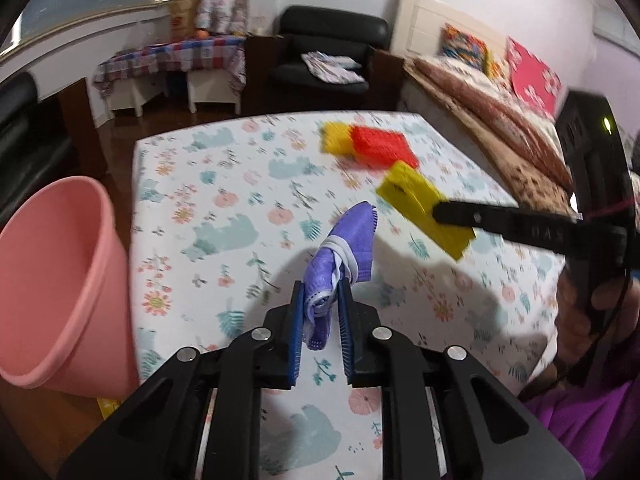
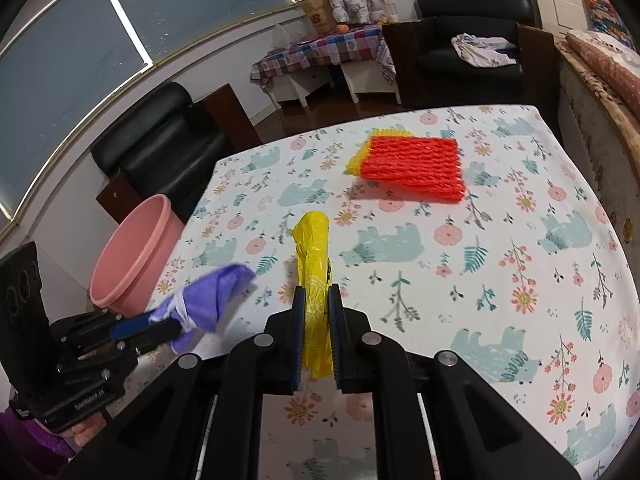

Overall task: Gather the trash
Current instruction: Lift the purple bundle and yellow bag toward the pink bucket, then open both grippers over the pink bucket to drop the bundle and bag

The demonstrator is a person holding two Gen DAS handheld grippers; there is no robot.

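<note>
room's pretty lived-in: white walls, dark wood floor (image 2: pixel 320 114), big dark window (image 2: pixel 120 40) along the left. black armchair (image 1: pixel 328 52) at the back with cloth on its seat, low white table (image 1: pixel 172 80) under a checked cover, black sofa (image 2: pixel 160 140), and a bed (image 1: pixel 500 96) with bright pillows on the right.

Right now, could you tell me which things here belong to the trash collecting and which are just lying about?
Job:
purple mask in left gripper
yellow wrapper in right gripper
red and yellow foam nets
pink bin

Lying about:
black armchair
cloth on it
checked tablecloth
</note>
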